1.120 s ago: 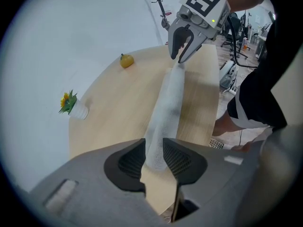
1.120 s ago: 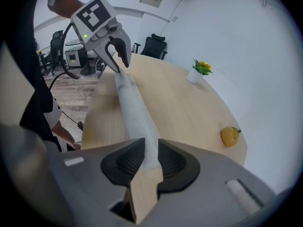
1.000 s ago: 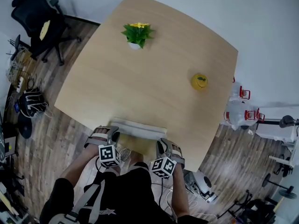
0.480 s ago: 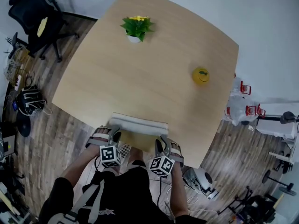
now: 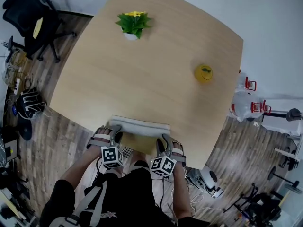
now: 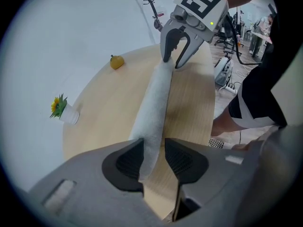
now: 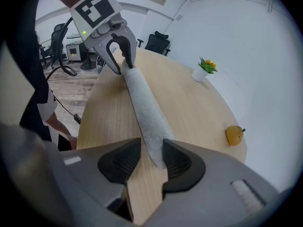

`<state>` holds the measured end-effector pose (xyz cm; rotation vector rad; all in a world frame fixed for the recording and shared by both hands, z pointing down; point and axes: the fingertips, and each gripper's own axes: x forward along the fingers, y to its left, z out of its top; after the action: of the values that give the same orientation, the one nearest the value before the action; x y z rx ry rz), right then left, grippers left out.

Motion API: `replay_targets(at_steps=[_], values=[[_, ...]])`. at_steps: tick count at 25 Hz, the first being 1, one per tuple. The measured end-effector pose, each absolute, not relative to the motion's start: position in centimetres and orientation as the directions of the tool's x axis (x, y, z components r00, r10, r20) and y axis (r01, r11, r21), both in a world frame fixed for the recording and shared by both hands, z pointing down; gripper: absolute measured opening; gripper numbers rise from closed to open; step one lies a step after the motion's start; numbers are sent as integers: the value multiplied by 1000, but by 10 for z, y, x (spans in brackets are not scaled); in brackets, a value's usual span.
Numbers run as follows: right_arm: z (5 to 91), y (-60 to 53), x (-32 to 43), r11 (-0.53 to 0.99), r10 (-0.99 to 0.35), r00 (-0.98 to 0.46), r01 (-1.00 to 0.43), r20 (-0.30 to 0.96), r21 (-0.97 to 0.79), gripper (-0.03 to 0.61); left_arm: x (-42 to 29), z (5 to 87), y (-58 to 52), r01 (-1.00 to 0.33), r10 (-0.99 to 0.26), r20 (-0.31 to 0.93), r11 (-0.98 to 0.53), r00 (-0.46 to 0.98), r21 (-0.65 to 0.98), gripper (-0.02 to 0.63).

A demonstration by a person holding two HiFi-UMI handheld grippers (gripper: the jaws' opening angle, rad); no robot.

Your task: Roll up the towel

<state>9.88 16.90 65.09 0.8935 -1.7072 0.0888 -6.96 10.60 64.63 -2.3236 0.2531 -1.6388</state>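
Note:
The light grey towel point(image 5: 140, 126) lies rolled into a long tube along the near edge of the wooden table point(image 5: 151, 65). My left gripper point(image 5: 115, 135) straddles its left end and my right gripper point(image 5: 163, 143) its right end. In the left gripper view the roll point(image 6: 156, 103) runs between my jaws point(image 6: 152, 155), which are opening: it rests against one pad, with a gap to the other. In the right gripper view the roll's end point(image 7: 142, 103) sits between my jaws point(image 7: 151, 157), also opening, with table showing beside it. Each view shows the other gripper at the far end.
A potted plant with yellow flowers point(image 5: 131, 25) stands at the table's far side. A yellow lemon-like object point(image 5: 203, 73) sits near the right edge. A black office chair point(image 5: 26, 18) and floor clutter lie to the left. The person stands against the near edge.
Both grippers stay at the ends of the roll and have sunk slightly toward the table. The roll lies where it was. The head view has shifted a little.

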Motion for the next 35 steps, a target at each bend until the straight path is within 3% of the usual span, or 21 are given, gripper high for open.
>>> replay_targets(at_steps=[15,35], values=[[652,169,102,714,-510,-52,-582,859,389,66,-71,648,106,36,-321,886,-935,334,-352,81],[650,223,82,737,-435,-88,-607,896,298,57,-90,638,149,73,-291,906,-942,307,-328,77]])
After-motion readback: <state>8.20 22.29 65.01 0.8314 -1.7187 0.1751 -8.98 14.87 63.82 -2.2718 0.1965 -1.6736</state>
